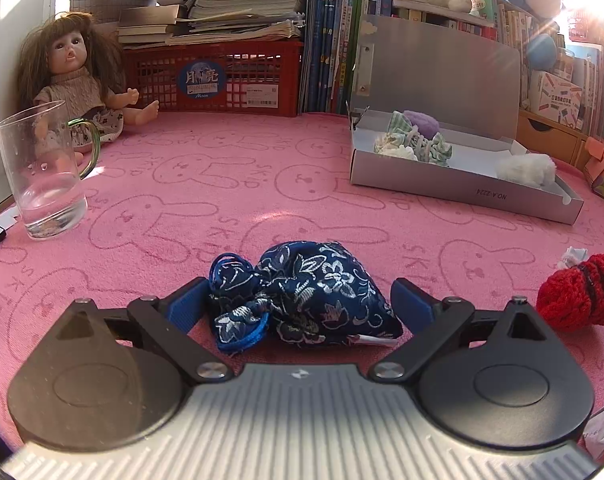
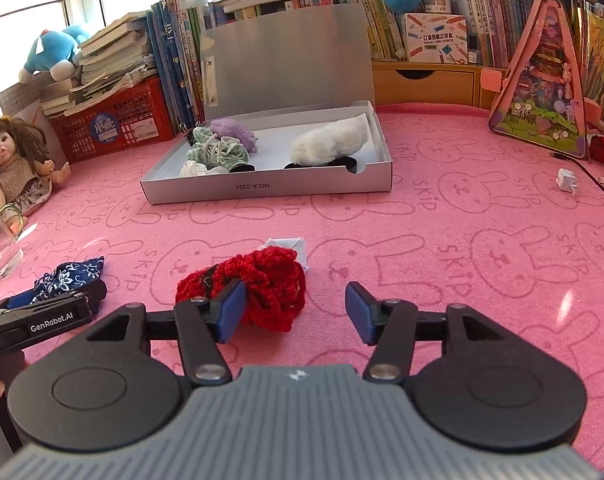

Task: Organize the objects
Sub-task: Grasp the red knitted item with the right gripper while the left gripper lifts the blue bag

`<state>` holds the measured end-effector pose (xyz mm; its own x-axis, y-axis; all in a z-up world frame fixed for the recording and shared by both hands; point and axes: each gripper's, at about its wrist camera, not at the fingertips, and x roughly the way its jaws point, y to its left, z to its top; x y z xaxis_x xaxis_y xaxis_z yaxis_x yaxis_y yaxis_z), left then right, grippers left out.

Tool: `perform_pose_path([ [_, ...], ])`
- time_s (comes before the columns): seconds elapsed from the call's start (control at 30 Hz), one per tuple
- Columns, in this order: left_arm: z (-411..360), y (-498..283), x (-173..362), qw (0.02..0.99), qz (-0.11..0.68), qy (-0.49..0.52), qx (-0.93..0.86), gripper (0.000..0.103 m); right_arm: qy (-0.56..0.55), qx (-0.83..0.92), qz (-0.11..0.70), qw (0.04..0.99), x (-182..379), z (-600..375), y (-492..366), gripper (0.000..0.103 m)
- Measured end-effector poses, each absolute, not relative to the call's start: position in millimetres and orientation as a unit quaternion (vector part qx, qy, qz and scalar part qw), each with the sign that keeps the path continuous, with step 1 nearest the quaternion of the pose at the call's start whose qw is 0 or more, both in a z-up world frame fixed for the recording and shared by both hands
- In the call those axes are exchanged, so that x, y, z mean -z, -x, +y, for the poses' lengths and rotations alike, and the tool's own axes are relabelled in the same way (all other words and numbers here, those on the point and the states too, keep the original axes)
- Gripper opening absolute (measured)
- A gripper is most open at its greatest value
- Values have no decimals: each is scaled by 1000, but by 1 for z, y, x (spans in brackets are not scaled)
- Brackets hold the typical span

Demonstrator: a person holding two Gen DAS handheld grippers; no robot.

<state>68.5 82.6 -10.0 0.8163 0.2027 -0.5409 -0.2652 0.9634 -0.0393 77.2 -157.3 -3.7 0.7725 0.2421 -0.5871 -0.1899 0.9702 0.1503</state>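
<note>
Straddling the blue pouch (image 1: 302,296) with wide jaws, left gripper (image 1: 302,300) looks ready to grab; right gripper (image 2: 294,312) gapes empty beside the red yarn (image 2: 258,288), both probably box (image 2: 262,192)-bound

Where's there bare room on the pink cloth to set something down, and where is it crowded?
The widest free patch is the pink cloth between the open grey box and the red knitted item, running right toward the triangular pink toy case. Another lies between the glass mug and the box. The near edge around the blue floral pouch is crowded.
</note>
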Motion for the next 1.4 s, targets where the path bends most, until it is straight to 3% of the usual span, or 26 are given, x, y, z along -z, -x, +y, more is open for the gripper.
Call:
perform_pose_path([
  [0.1,83,-68,10,951,277,57,-123,98,2,-134,292,947,3,-139,-72,86],
  [0.3,83,-68,11,951,277,58,-123,98,108,-153,273,944,13,-107,-67,89],
  [0.7,82,-68,11,950,281,52,-124,98,86,-117,296,944,27,-98,-75,92],
  [0.9,79,-71,11,948,287,41,-128,98,77,-127,314,938,32,-99,-78,90],
  [1.1,78,-71,10,948,288,33,-129,98,67,-129,310,939,30,-101,-77,80],
  [1.2,75,-67,9,953,275,25,-126,93,62,-130,305,941,28,-103,-76,74],
  [1.4,71,-65,4,956,270,23,-114,82,43,-136,296,944,17,-110,-75,73],
])
